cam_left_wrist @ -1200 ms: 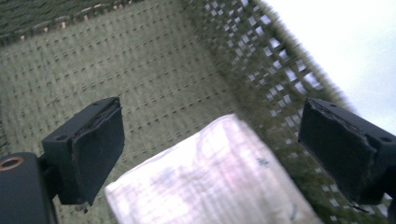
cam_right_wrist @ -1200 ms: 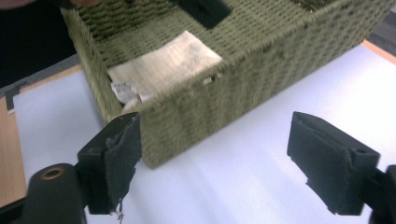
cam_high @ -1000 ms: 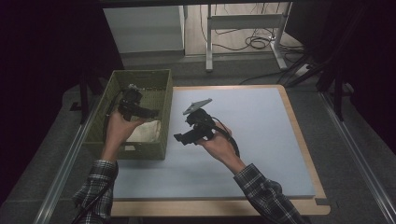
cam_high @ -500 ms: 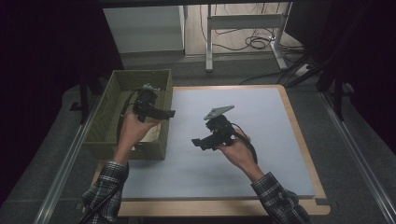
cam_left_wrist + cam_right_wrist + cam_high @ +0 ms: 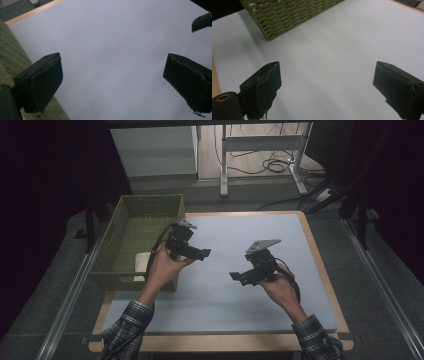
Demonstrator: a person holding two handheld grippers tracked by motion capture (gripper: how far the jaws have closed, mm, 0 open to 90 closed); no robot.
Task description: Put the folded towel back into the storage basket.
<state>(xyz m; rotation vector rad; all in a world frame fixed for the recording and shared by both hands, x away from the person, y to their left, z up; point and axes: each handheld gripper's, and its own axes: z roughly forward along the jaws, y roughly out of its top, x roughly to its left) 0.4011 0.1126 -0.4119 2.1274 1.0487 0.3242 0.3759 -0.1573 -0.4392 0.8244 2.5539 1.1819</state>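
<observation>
Both grippers hang above a pale blue mat with nothing between their jaws. My left gripper is held just right of the green woven basket, open, pointing right; in the left gripper view its black jaws stand wide apart over the bare mat. My right gripper is over the mat's middle right, open, pointing left toward the basket. A white folded item lies in the basket's near right corner.
The mat lies on a wooden-edged table. Beyond the table's far edge are a white cabinet, a metal desk frame and cables on the floor. A metal rail runs along the right.
My left gripper has come out of the basket and moved right over the mat. My right gripper has shifted right and nearer to the front edge.
</observation>
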